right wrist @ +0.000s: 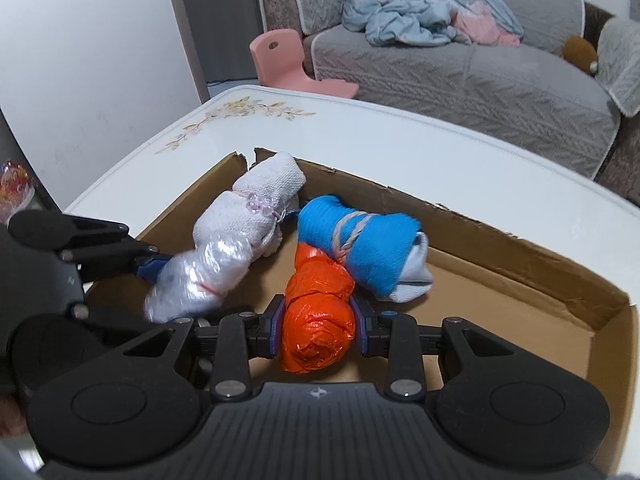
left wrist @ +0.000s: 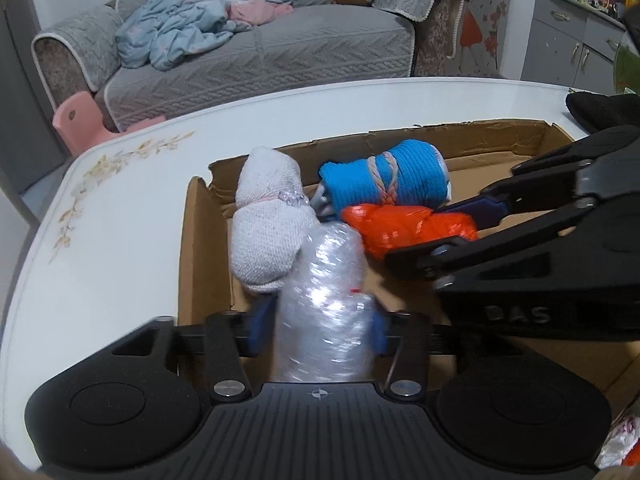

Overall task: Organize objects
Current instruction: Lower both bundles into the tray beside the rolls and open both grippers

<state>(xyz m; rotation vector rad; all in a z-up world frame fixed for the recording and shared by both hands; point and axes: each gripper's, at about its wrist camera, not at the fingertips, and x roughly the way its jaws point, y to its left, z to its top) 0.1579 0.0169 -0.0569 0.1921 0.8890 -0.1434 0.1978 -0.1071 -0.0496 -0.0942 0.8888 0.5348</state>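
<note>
A shallow cardboard box (left wrist: 200, 240) (right wrist: 500, 236) lies on the white table. In it lie a white cloth roll (left wrist: 268, 224) (right wrist: 248, 208) and a blue cloth roll tied with cord (left wrist: 384, 180) (right wrist: 360, 240). My left gripper (left wrist: 318, 328) (right wrist: 160, 276) is shut on a clear bubble-wrap roll (left wrist: 328, 304) (right wrist: 200, 276), held in the box beside the white roll. My right gripper (right wrist: 318, 332) (left wrist: 444, 232) is shut on an orange plastic bag roll (right wrist: 316, 312) (left wrist: 400, 228), low in the box against the blue roll.
The white table (left wrist: 120, 208) (right wrist: 360, 140) has a flower print near its far corner. Behind it stand a grey sofa (left wrist: 260, 52) (right wrist: 460, 68) with a blue blanket, a pink child's chair (right wrist: 288, 60) and a grey cabinet (left wrist: 572, 40).
</note>
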